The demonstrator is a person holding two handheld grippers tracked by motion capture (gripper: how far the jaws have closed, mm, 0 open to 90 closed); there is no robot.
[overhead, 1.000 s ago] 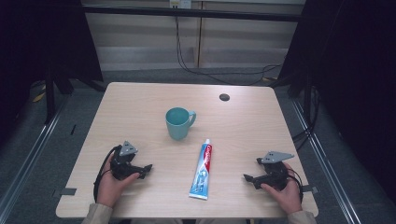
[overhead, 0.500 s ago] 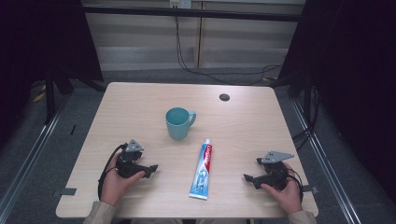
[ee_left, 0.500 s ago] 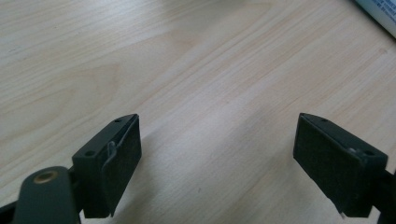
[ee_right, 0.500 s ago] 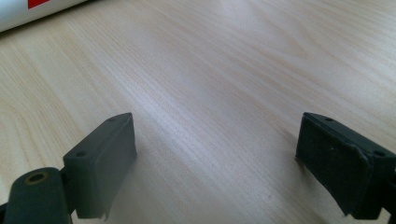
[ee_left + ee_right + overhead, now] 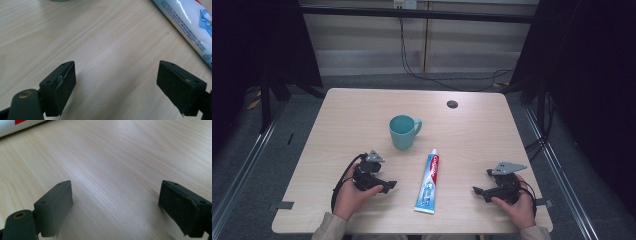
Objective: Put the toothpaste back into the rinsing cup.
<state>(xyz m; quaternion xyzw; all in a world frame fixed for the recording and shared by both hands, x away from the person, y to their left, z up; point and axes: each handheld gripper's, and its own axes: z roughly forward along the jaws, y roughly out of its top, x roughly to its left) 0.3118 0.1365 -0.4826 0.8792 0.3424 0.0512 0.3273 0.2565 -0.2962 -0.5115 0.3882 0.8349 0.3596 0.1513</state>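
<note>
Two things are lying on the table [image 5: 337,120] ahead of my tongs: a teal mug and a toothpaste tube. I am going from the biggest down.

I am resting both hands on the near part of the table, and I am judging this to be the approach step, with nothing picked up yet. My left tongs [image 5: 384,186] are pointing toward the toothpaste tube [image 5: 428,181], which is lying flat just beside their tips, between my two tongs; in the left gripper view the tube [image 5: 190,27] is showing up ahead and to the right of my jaws. Those jaws have just been closing a little, yet they are standing wide with only bare wood between them. My right tongs [image 5: 478,191] are waiting on the far side of the tube, jaws spread wide as well, holding nothing; a corner of the tube [image 5: 17,126] is peeking in at their upper left.

Next, I am thinking, I am needing to swing my left tongs over the tube's body and straddle it across its width before squeezing.

The mug [image 5: 403,131] is standing upright beyond my left tongs, well apart, handle to the right. I am seeing nothing inside it, as far as the high view lets me tell.
</note>
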